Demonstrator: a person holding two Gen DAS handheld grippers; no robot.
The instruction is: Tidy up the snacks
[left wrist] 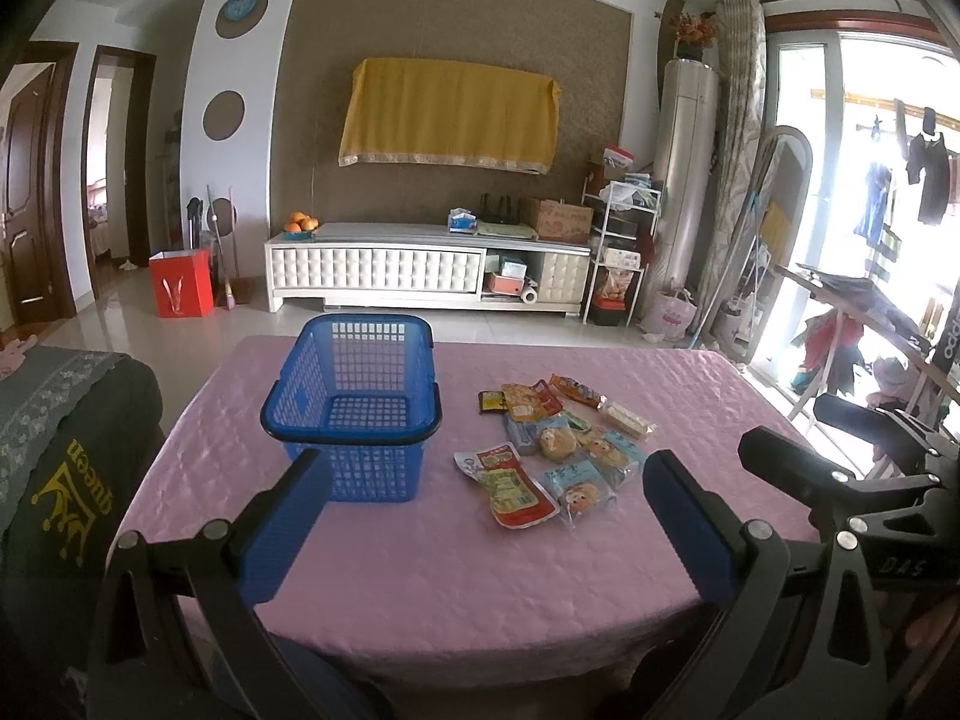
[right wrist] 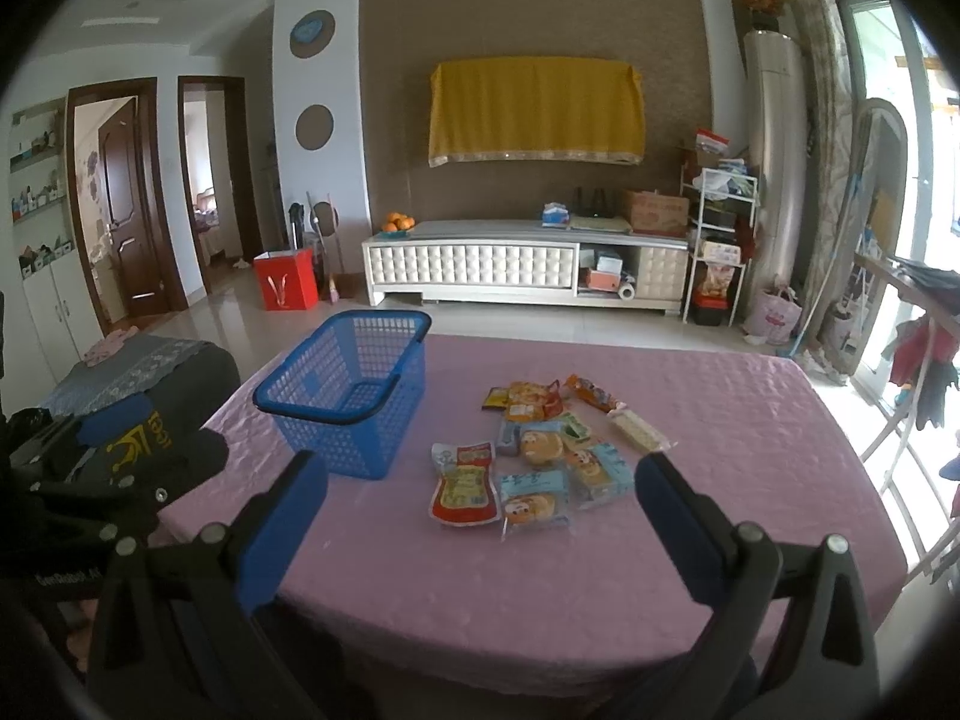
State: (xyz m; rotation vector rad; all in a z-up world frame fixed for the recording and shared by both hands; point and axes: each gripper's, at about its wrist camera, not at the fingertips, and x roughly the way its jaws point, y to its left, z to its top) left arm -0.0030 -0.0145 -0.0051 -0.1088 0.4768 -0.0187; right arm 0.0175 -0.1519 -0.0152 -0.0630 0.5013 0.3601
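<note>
Basket [left wrist: 354, 408] upright, long axis front-to-back

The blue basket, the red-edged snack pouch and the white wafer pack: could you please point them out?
blue basket [left wrist: 360, 411]: left wrist view, inside floor.
red-edged snack pouch [right wrist: 465, 489]: right wrist view, pouch middle.
white wafer pack [right wrist: 637, 430]: right wrist view, wrapper middle.

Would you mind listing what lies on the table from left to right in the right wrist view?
Blue basket → red and green pouch → round cake in a blue wrapper → long white wafer pack. The other snacks overlap too much to order.
</note>
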